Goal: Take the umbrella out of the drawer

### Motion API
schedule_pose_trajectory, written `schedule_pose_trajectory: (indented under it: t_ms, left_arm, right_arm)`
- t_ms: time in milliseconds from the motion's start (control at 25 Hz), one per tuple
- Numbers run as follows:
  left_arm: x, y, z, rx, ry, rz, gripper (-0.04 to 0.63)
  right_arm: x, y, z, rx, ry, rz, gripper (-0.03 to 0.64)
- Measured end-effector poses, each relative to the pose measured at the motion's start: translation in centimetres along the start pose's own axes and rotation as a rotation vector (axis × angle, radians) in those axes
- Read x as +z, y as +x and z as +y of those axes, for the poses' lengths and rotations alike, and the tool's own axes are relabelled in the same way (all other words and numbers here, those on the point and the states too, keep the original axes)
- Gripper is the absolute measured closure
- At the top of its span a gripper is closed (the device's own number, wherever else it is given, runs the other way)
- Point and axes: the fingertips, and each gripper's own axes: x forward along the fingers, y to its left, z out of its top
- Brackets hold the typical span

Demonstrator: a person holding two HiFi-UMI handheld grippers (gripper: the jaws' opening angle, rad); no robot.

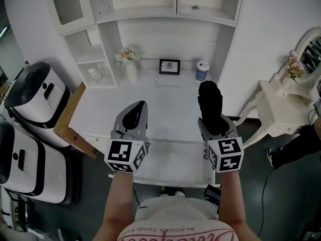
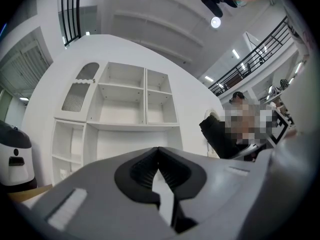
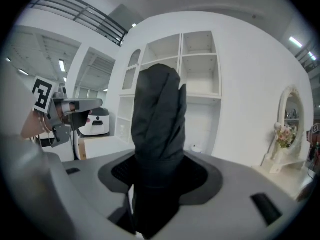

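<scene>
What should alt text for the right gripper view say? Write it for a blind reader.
The right gripper is shut on a folded black umbrella that sticks out between its jaws, mid-view. Behind it is a white shelf unit; the left gripper shows at the left edge and a white vanity mirror at the right.

From where I stand, this is a home room staged inside a large hall or lab, not a real house. A white desk point(image 1: 100, 109) with a shelf unit point(image 1: 150, 14), a vase of flowers point(image 1: 131, 70), a framed picture point(image 1: 169, 66) and a mirrored dressing table point(image 1: 283, 97) play the bedroom. Overhead run a railed gallery point(image 2: 250, 64) and ceiling spotlights point(image 2: 215, 22), and bulky white machines point(image 1: 37, 92) stand on the dark floor point(image 1: 286, 195).
</scene>
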Motion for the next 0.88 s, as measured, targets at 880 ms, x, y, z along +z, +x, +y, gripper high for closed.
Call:
schedule_pose_trajectory:
  t_ms: [880]
  left_arm:
    - [4.3, -0.2, -0.1, 0.007, 0.073, -0.136, 0.586]
  right_arm:
    - [6.1, -4.1, -2.7, -0.123, -0.022, -0.318, 0.377]
